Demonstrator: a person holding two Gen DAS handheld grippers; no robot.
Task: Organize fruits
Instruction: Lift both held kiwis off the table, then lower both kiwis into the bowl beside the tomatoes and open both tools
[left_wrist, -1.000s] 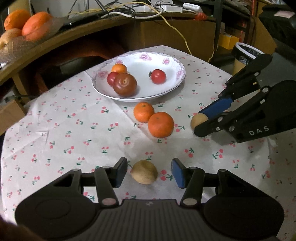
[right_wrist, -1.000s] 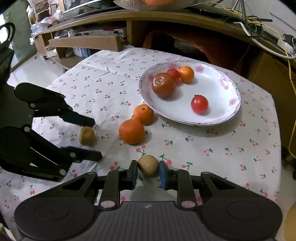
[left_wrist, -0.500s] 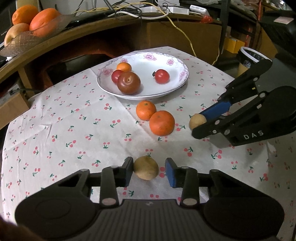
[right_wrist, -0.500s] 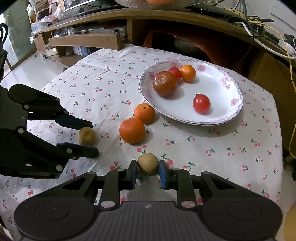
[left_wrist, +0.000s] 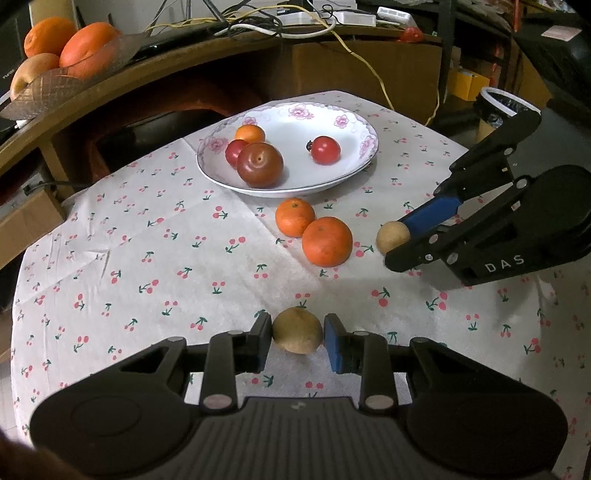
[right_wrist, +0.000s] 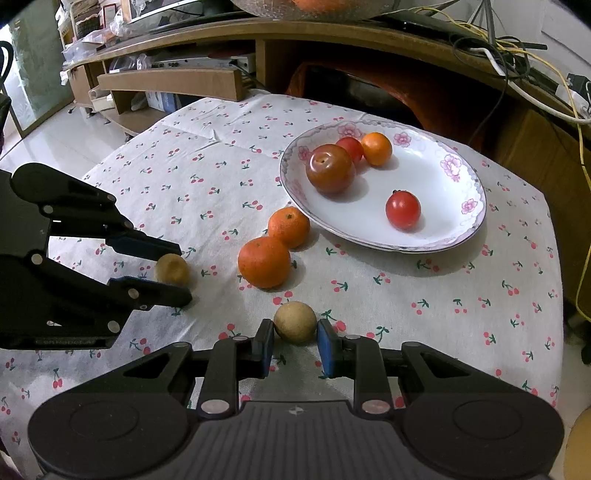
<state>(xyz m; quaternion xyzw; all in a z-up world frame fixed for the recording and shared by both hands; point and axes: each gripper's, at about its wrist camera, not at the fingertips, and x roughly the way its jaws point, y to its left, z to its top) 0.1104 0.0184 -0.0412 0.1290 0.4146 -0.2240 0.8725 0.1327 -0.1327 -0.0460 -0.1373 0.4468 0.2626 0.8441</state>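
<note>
the only writing i can read is "das" in white on the side of my right gripper (left_wrist: 397, 245), seen from the left wrist.

nearest to me in the left wrist view, my left gripper (left_wrist: 297, 334) pinches a brown round fruit (left_wrist: 297, 331) between its pads, on the cherry-print tablecloth (left_wrist: 147, 258), well short of the plate (left_wrist: 347, 162). my right gripper (right_wrist: 294, 338) likewise pinches a second brown fruit (right_wrist: 295, 322), pads pressed to both its sides, also on the near side of the plate.

beyond both, between the grippers and the plate, lie a large orange (left_wrist: 327, 241) and a small orange (left_wrist: 295, 216), touching each other; the small one is just beside the plate rim.

in the flower-rimmed plate sit a dark red plum (left_wrist: 260, 164), a red fruit (left_wrist: 235, 153) behind it, a small orange fruit (left_wrist: 250, 134) at the back, and a red tomato (left_wrist: 325, 149) apart from them.

past the plate, a wooden shelf (left_wrist: 110, 88) carries a glass bowl of oranges (left_wrist: 66, 55) and cables (left_wrist: 295, 26).
</note>
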